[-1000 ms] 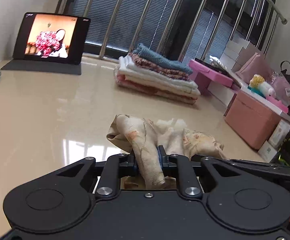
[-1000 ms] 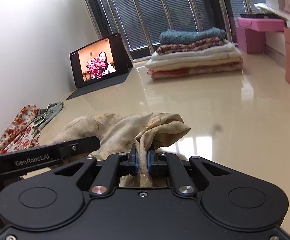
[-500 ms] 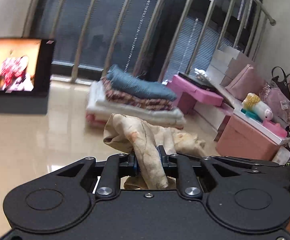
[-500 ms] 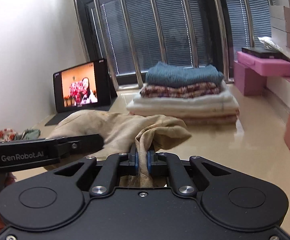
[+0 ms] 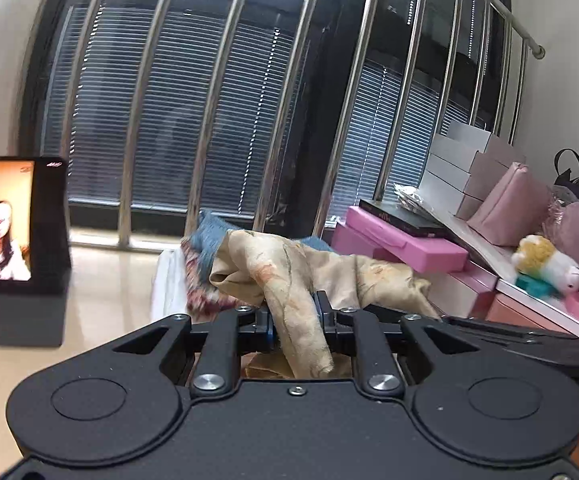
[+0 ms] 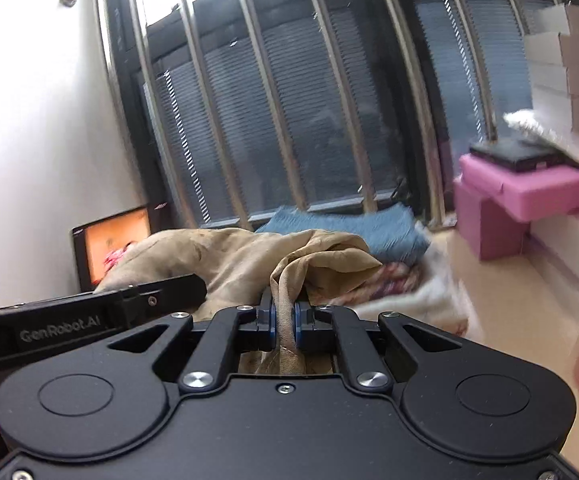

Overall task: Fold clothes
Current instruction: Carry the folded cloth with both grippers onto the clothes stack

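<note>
A beige garment with a faint floral print (image 5: 289, 276) hangs bunched between both grippers, lifted off the shiny floor. My left gripper (image 5: 295, 314) is shut on a thick fold of it. In the right wrist view the same beige garment (image 6: 225, 264) spreads leftward, and my right gripper (image 6: 284, 320) is shut on a thin fold. The left gripper's black body (image 6: 89, 316) shows at the left edge of that view. Just beyond the cloth lies a stack of folded clothes (image 6: 369, 232) with a blue piece on top, also partly seen as the stack (image 5: 205, 264) behind the garment.
A tablet (image 5: 13, 224) playing a video stands at the left by the barred window (image 5: 209, 120). Pink boxes (image 5: 401, 244), grey cartons, a pink bag and a plush toy (image 5: 545, 264) crowd the right wall. A pink box (image 6: 521, 208) sits right of the stack.
Both grippers have carried the beige garment up off the floor and forward toward the folded stack, which now looms close behind it. The grips on the cloth are unchanged.
</note>
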